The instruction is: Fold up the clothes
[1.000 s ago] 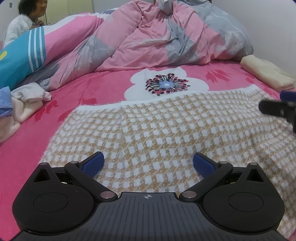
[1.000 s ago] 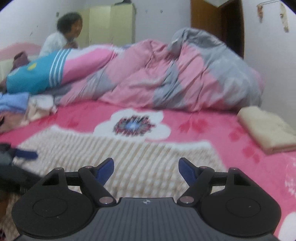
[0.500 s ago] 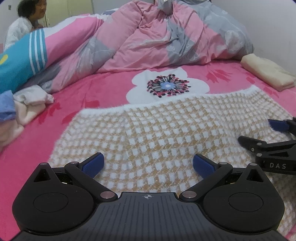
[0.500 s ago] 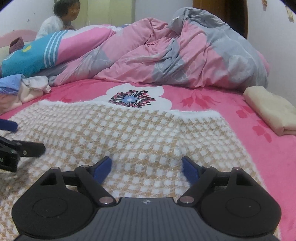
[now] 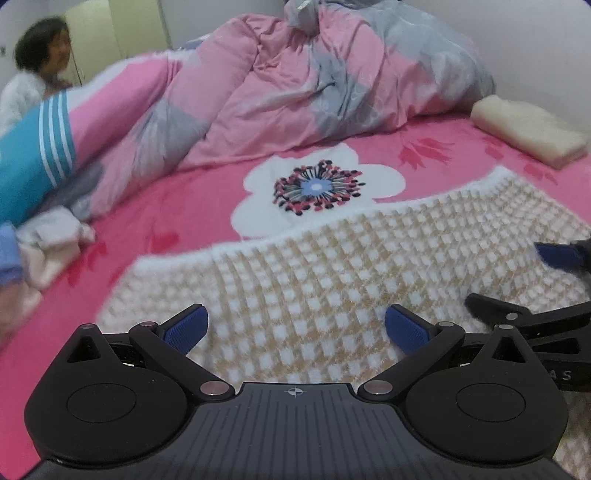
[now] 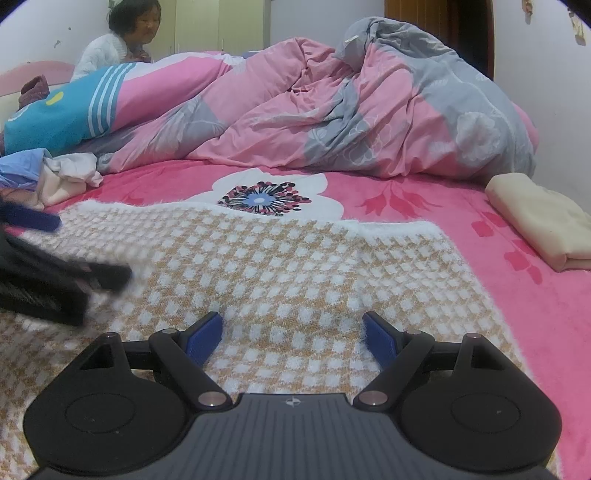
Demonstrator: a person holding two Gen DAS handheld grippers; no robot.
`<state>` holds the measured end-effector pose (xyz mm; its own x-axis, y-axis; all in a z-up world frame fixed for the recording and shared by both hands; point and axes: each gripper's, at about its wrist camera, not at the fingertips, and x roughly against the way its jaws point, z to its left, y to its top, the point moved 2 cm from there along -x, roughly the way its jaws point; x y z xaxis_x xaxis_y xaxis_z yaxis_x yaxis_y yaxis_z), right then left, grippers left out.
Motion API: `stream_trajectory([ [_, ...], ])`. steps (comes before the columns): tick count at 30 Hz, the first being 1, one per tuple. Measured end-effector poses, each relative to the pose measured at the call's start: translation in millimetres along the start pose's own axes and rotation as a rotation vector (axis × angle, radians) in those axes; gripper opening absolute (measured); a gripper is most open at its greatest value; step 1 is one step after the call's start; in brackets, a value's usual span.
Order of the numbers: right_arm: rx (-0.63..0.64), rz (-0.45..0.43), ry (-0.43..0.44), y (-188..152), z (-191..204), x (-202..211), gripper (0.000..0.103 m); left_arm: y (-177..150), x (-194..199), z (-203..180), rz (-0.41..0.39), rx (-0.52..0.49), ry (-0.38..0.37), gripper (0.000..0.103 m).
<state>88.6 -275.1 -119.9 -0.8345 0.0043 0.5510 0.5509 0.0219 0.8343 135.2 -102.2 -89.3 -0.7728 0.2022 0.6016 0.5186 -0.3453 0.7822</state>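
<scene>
A tan-and-white checked knit garment [image 5: 332, 280] lies spread flat on the pink bed; it also shows in the right wrist view [image 6: 280, 266]. My left gripper [image 5: 295, 328] is open and empty, low over the garment's near left part. My right gripper [image 6: 291, 338] is open and empty, low over the garment's near right part, its blue pads close to the fabric. The right gripper shows at the right edge of the left wrist view [image 5: 554, 288]. The left gripper shows blurred at the left edge of the right wrist view [image 6: 44, 258].
A crumpled pink and grey duvet [image 6: 332, 103] fills the back of the bed. A folded cream cloth [image 6: 543, 218] lies at the right. A pile of loose clothes [image 6: 55, 173] lies at the left. A person [image 6: 125, 33] sits behind the duvet.
Both grippers have dropped closer to the checked garment and nearer each other. The left gripper has turned slightly left. Both jaws have stayed open.
</scene>
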Motion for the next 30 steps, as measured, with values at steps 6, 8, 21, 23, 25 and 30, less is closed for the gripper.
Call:
stream_trajectory([
  [6,0.002,-0.002,-0.002,-0.2,0.9,0.4,0.085,-6.5,-8.1,2.4,0.024,0.027,-0.014,0.103],
  [8,0.002,-0.003,-0.003,-0.3,1.1,0.5,0.085,-6.8,-7.6,1.5,0.023,0.025,-0.01,0.103],
  [21,0.003,-0.004,-0.002,-0.3,1.2,0.8,0.085,-7.9,-6.7,2.5,0.022,0.036,-0.009,0.103],
  [23,0.003,-0.004,-0.002,-0.3,1.2,0.9,0.085,-7.8,-6.7,2.5,0.022,0.036,-0.008,0.103],
  [25,0.003,-0.004,-0.002,-0.3,1.1,1.0,0.085,-8.0,-6.8,2.4,0.021,0.036,-0.007,0.103],
  [30,0.004,-0.005,-0.002,-0.5,1.1,0.9,0.085,-8.2,-6.9,2.5,0.023,0.044,-0.01,0.103],
])
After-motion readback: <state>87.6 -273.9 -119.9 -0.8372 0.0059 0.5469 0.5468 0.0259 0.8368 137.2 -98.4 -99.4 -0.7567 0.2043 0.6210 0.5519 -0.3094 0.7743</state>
